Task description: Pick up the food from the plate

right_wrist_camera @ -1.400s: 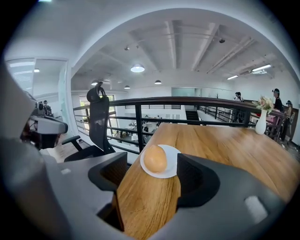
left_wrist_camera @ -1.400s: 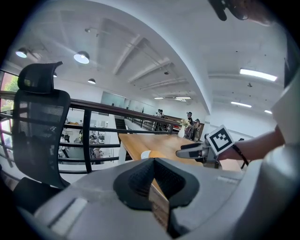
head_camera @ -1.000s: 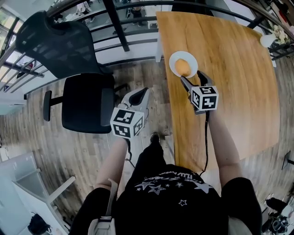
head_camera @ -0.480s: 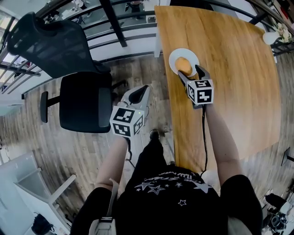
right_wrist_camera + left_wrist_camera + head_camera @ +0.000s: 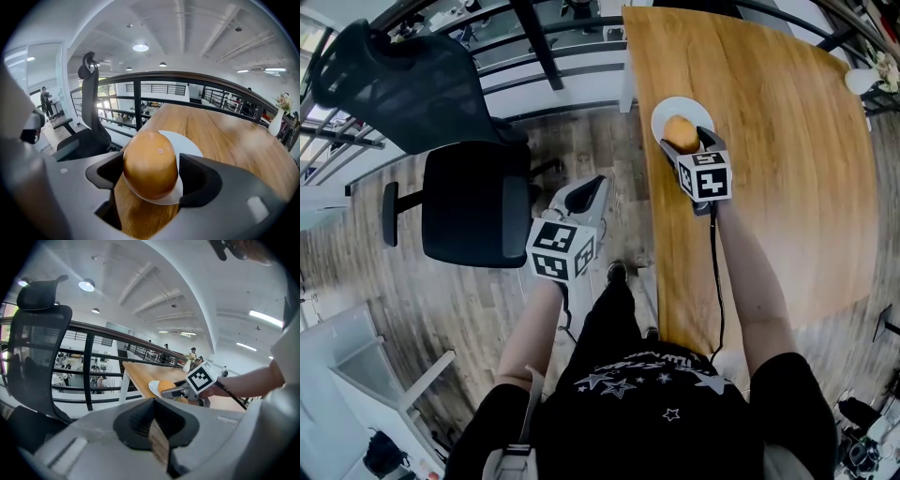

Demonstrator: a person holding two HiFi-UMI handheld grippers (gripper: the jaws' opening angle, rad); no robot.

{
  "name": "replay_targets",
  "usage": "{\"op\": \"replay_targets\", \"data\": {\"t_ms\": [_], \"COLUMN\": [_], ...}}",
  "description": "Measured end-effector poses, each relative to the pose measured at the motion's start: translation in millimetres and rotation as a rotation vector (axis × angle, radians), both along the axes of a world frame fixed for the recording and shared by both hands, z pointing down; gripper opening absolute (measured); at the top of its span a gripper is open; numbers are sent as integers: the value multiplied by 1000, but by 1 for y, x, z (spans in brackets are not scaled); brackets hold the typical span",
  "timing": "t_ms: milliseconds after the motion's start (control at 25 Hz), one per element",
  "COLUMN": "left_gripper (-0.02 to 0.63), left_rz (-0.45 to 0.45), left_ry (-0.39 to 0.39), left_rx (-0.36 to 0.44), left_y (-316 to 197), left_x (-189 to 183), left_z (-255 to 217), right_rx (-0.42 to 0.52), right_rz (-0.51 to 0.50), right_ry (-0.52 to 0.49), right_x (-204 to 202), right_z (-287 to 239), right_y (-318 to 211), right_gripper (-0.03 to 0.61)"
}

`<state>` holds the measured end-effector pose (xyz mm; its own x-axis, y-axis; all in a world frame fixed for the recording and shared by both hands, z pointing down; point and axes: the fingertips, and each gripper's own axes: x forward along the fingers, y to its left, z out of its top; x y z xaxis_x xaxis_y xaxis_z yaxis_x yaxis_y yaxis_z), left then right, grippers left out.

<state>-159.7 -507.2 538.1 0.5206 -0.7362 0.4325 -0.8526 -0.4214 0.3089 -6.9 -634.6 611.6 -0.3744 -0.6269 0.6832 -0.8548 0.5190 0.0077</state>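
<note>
- The bun [image 5: 150, 164] sat on the plate [image 5: 191, 146], straight ahead between the jaws of the right gripper [image 5: 687, 142], which had just been opening wide and pressed nothing.
- The left gripper [image 5: 584, 195], closed and empty, hung well apart, off the table [image 5: 787, 169].

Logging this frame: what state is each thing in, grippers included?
right gripper, open, jaws have just been opening, bun between them
left gripper, shut, empty, held beside the table
bun, whole, resting on the plate
plate, flat on the table, near its edge
vase, upright
</note>
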Motion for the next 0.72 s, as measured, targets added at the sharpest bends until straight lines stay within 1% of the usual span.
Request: {"op": "replay_targets", "data": {"t_ms": [80, 160, 320, 440, 720], "left_gripper": [0, 0, 0, 0, 0], "left_rz": [-1, -1, -1, -3, -5], "left_ry": [-1, -1, 1, 6, 11], "left_rx": [-3, -5, -6, -11, -9], "left_y": [0, 0, 2, 5, 10], "left_x": [0, 0, 1, 0, -2], "left_z": [1, 3, 5, 6, 5], "right_rx": [-15, -30, -60, -73, -60], "right_rz": [8, 21, 55, 72, 77], "right_ry": [-1, -17, -75, -95, -105], "right_x": [0, 1, 2, 3, 6], "right_z": [2, 4, 6, 5, -6], "right_y": [-1, -1, -1, 1, 5], "right_gripper": [373, 353, 351, 351, 350]}}
